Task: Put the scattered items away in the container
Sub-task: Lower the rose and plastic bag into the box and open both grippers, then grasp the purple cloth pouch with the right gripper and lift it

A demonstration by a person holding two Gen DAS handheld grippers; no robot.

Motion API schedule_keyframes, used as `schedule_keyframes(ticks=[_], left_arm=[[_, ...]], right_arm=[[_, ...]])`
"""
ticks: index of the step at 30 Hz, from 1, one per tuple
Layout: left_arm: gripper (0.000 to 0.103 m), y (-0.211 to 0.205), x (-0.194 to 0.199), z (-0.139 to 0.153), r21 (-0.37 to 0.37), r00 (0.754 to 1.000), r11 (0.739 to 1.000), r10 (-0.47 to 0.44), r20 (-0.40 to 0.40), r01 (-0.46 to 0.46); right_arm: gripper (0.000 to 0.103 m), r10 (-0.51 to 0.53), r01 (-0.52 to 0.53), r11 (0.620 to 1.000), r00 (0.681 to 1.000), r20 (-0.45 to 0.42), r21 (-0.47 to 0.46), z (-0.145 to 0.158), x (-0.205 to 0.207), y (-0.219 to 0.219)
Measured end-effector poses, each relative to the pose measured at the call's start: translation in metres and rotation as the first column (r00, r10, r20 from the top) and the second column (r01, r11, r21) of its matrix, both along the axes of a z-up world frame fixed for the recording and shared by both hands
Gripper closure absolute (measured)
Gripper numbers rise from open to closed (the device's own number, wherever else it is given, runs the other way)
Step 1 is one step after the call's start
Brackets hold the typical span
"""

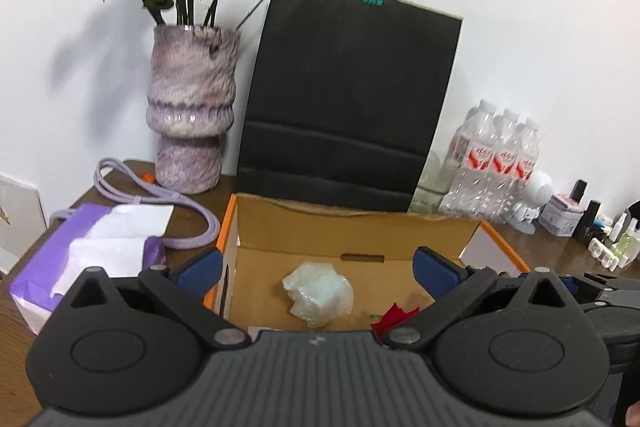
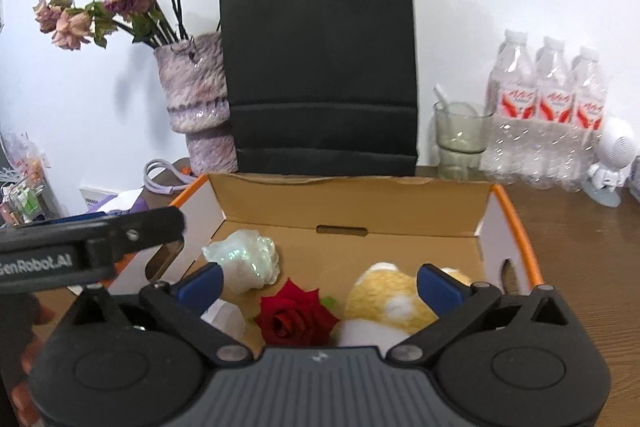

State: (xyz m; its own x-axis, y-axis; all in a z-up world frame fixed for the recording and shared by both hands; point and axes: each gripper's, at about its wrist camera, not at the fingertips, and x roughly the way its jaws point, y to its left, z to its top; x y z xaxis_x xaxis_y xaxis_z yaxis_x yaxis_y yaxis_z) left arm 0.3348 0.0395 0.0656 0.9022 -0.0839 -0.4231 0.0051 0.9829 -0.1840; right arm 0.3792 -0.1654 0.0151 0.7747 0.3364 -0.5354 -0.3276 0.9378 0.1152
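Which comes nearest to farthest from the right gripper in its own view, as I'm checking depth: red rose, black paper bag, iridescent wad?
1. Red rose, in the box, just ahead of the right gripper.
2. Iridescent wad, farther in, left.
3. Black paper bag, behind the box.

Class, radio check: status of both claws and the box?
Left claw open, empty. Right claw open, empty. Cardboard box holds red rose, plush toy, iridescent wrap. Nothing blocking.

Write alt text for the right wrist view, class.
The open right gripper hovers over a cardboard box holding a red rose, a yellow plush toy and a crumpled iridescent wrapper. A black paper bag stands behind.
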Motion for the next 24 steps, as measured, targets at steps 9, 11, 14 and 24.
schedule_keyframes(ticks=[9,11,14,24], left_arm=[[0.000,0.010,-0.042,0.014,0.021,0.999,1.000,0.006,0.050,-0.007],[0.000,0.013,-0.054,0.013,0.034,0.999,0.999,0.009,0.049,-0.011],[0.000,0.019,-0.072,0.010,0.054,0.999,0.998,0.020,0.042,-0.022],[0.000,0.025,-0.123,-0.030,0.085,0.998,0.996,0.016,-0.065,-0.011]], right_arm=[[0.000,-0.036,0.035,0.999,0.997,0.064,0.010,0.018,-0.044,-0.041],[0.000,-0.041,0.041,0.999,0.996,0.073,0.004,0.019,-0.055,-0.049],[0.000,-0.043,0.044,0.999,0.996,0.081,-0.014,0.016,-0.074,-0.057],[0.000,0.026,-0.028,0.999,0.998,-0.063,-0.033,-0.027,-0.132,-0.060]])
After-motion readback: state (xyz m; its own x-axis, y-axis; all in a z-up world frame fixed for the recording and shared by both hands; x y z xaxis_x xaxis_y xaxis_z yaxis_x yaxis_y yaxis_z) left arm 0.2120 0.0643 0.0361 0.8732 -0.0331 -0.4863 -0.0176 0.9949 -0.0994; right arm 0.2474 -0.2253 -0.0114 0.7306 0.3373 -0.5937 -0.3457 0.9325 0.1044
